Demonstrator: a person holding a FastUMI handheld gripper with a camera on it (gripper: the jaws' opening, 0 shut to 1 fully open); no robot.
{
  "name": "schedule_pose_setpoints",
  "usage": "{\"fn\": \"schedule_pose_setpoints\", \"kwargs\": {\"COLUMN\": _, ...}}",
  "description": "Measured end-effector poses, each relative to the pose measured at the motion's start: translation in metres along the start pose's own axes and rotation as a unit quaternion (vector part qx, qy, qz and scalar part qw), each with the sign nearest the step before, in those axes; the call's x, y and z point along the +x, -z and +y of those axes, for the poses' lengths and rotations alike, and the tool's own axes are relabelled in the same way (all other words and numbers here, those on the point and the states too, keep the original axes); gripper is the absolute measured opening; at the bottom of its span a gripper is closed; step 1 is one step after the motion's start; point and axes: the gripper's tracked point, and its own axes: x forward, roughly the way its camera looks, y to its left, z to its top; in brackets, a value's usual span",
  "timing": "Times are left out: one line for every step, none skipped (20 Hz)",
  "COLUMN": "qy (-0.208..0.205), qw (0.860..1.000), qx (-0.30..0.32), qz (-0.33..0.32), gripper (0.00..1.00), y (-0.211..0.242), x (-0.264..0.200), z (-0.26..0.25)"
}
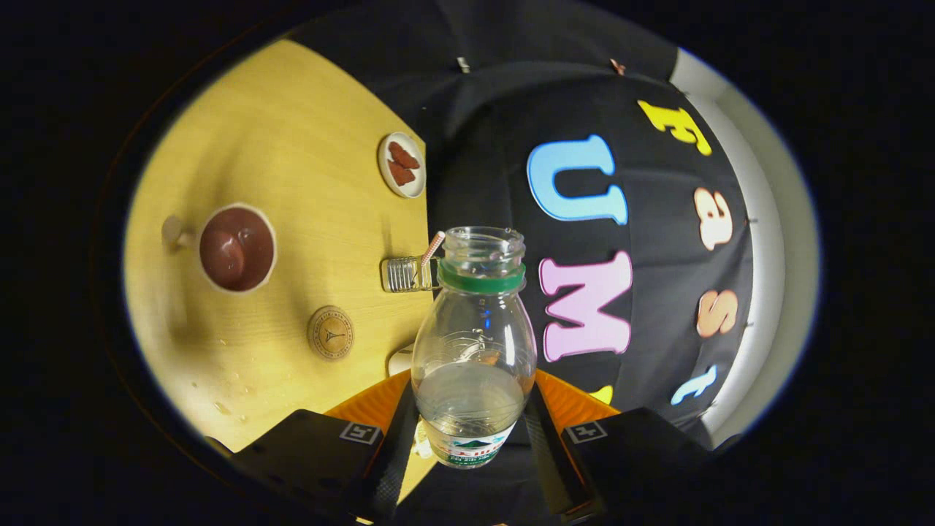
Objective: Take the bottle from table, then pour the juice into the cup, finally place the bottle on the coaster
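A clear plastic bottle (473, 343) with a green neck ring and no cap stands between my fingers, and my gripper (467, 438) is shut on its lower body. A little clear liquid rests in its bottom part. The view is rolled, so the wooden table (292, 131) appears to the side. On it, well beyond the fingers, a cup (237, 248) holds dark red juice. Between the cup and the bottle lies a round wooden coaster (330, 333).
A small white dish (402, 164) with red pieces sits near the table's far edge. A ribbed glass (405, 274) with a striped straw stands just behind the bottle's neck. Drops of liquid dot the table near the coaster.
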Motion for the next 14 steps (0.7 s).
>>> {"fn": "schedule_pose_setpoints", "kwargs": {"qy": -0.005, "qw": 0.999, "qx": 0.033, "qz": 0.009, "gripper": 0.76, "y": 0.003, "x": 0.002, "z": 0.000}}
{"fn": "schedule_pose_setpoints", "kwargs": {"qy": -0.007, "qw": 0.998, "qx": 0.064, "qz": 0.018, "gripper": 0.76, "y": 0.004, "x": 0.002, "z": -0.006}}
{"fn": "schedule_pose_setpoints", "kwargs": {"qy": -0.010, "qw": 0.995, "qx": 0.093, "qz": 0.024, "gripper": 0.76, "y": 0.005, "x": 0.003, "z": -0.009}}
{"fn": "schedule_pose_setpoints", "kwargs": {"qy": -0.014, "qw": 0.992, "qx": 0.121, "qz": 0.027, "gripper": 0.76, "y": 0.006, "x": 0.003, "z": -0.009}}
{"fn": "schedule_pose_setpoints", "kwargs": {"qy": -0.019, "qw": 0.988, "qx": 0.148, "qz": 0.029, "gripper": 0.76, "y": 0.007, "x": 0.005, "z": -0.010}}
{"fn": "schedule_pose_setpoints", "kwargs": {"qy": -0.023, "qw": 0.984, "qx": 0.177, "qz": 0.029, "gripper": 0.76, "y": 0.007, "x": 0.007, "z": -0.010}}
{"fn": "schedule_pose_setpoints", "kwargs": {"qy": -0.028, "qw": 0.977, "qx": 0.208, "qz": 0.024, "gripper": 0.76, "y": 0.007, "x": 0.008, "z": -0.011}}
{"fn": "schedule_pose_setpoints", "kwargs": {"qy": -0.032, "qw": 0.970, "qx": 0.241, "qz": 0.019, "gripper": 0.76, "y": 0.005, "x": 0.008, "z": -0.014}}
{"fn": "schedule_pose_setpoints", "kwargs": {"qy": -0.036, "qw": 0.961, "qx": 0.272, "qz": 0.015, "gripper": 0.76, "y": 0.007, "x": 0.009, "z": -0.017}}
{"fn": "schedule_pose_setpoints", "kwargs": {"qy": -0.039, "qw": 0.952, "qx": 0.303, "qz": 0.011, "gripper": 0.76, "y": 0.008, "x": 0.013, "z": -0.020}}
{"fn": "schedule_pose_setpoints", "kwargs": {"qy": -0.041, "qw": 0.943, "qx": 0.330, "qz": 0.010, "gripper": 0.76, "y": 0.009, "x": 0.017, "z": -0.023}}
{"fn": "schedule_pose_setpoints", "kwargs": {"qy": -0.043, "qw": 0.934, "qx": 0.355, "qz": 0.010, "gripper": 0.76, "y": 0.011, "x": 0.020, "z": -0.025}}
{"fn": "schedule_pose_setpoints", "kwargs": {"qy": -0.046, "qw": 0.924, "qx": 0.379, "qz": 0.003, "gripper": 0.76, "y": 0.012, "x": 0.025, "z": -0.024}}
{"fn": "schedule_pose_setpoints", "kwargs": {"qy": -0.050, "qw": 0.914, "qx": 0.402, "qz": -0.004, "gripper": 0.76, "y": 0.010, "x": 0.026, "z": -0.022}}
